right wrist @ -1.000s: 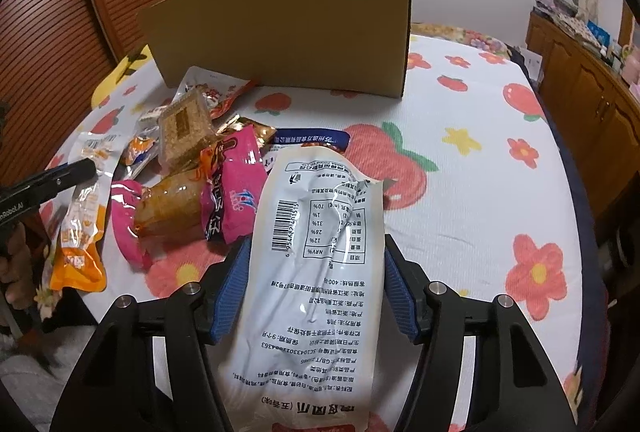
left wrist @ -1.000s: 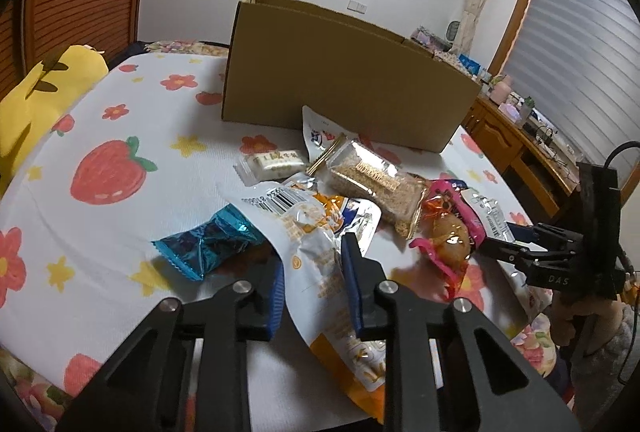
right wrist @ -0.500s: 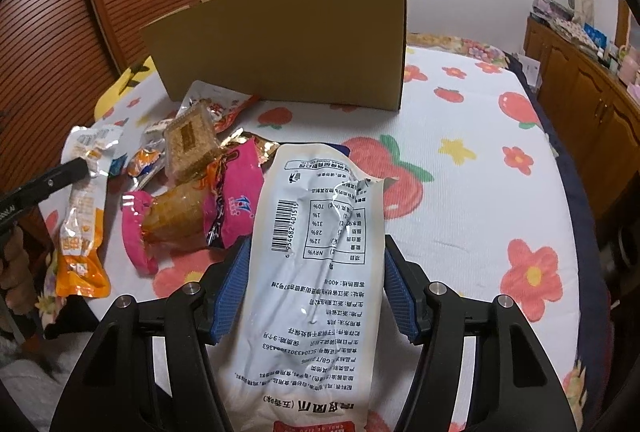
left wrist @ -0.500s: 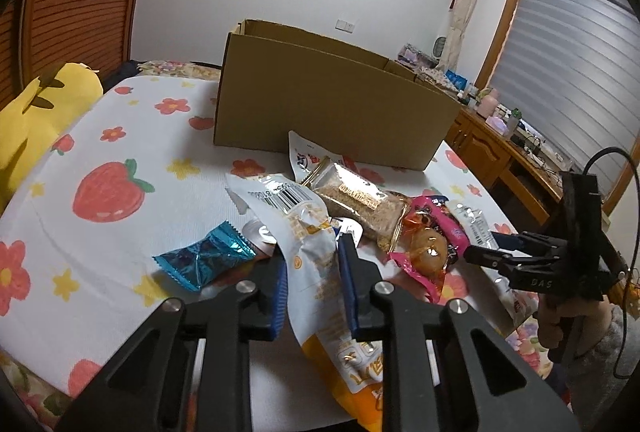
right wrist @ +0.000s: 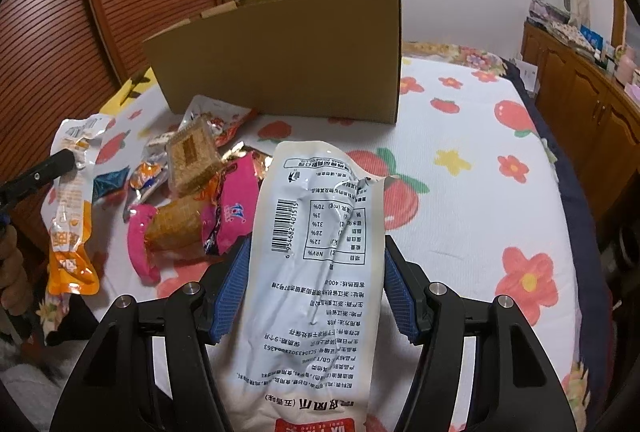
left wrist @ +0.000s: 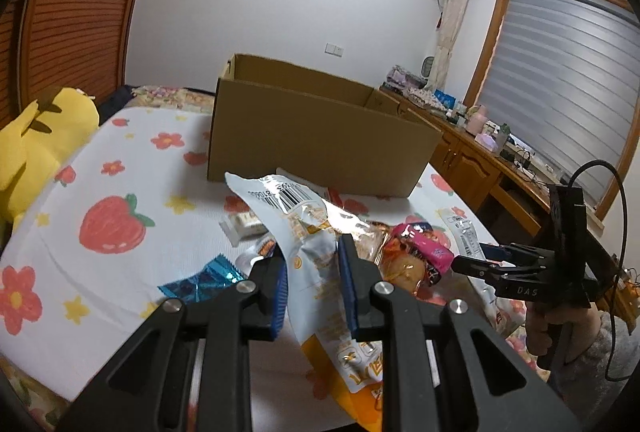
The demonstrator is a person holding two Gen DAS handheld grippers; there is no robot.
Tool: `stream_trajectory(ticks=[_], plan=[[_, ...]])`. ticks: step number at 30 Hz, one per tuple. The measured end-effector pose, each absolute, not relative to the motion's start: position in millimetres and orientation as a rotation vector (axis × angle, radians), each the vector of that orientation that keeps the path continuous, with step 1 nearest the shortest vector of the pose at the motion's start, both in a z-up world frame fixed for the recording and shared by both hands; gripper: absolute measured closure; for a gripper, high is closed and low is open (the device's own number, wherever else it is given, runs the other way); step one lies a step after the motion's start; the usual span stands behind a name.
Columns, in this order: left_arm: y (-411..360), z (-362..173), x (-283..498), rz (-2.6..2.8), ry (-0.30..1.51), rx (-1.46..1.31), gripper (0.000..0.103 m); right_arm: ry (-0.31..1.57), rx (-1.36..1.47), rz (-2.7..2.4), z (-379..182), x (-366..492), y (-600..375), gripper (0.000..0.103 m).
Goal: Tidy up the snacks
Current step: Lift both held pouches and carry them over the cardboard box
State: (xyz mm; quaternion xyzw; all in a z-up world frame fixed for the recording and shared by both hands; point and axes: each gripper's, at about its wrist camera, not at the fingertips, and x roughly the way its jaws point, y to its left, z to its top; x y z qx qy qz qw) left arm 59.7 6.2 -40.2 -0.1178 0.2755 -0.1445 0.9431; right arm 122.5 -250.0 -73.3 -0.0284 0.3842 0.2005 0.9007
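In my left jaws I hold the orange and white pouch (left wrist: 308,256); the left gripper (left wrist: 313,274) is nearly closed, its blue pads pressing the pouch from both sides. The barcode end of the pouch stands up above the jaws and the orange end hangs down under them. In my right jaws I hold the white packet (right wrist: 316,256); the right gripper (right wrist: 316,284) is about half open around its width, and both pads touch its edges. The packet sticks out beyond the jaws, with its printed back toward me.

Just beyond and left of my right jaws lies the heap of other snacks: the pink wrapped snack (right wrist: 232,207), the brown cracker pack (right wrist: 192,155), and the blue foil candy (left wrist: 200,282) just left of my left jaws. They lie on the bed cover (right wrist: 460,199) with strawberries and flowers. Behind the heap, farther from both jaws, stands the open cardboard box (left wrist: 320,135). Far left of my left jaws lies a yellow plush toy (left wrist: 40,139).
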Motion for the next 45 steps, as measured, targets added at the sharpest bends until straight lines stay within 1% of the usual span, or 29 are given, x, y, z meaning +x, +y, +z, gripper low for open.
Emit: stream_trajectory(ticks=[23,36,45], plan=[[6.5,-13.5,64.4,-0.294,0.486,-0.21,0.083,0.66,-0.058,0.404,-37.1,119.6,-252.9,0.04],[10.8,44.2,107.3,-0.296,0.371,-0.144,0.083,0.542,-0.121,0.4,23.0,135.9,-243.5,0.04],[19.3,85.8,158.7,-0.288,0.319,-0.098,0.083,0.471,-0.151,0.404,66.6,180.3,-229.0,0.04]])
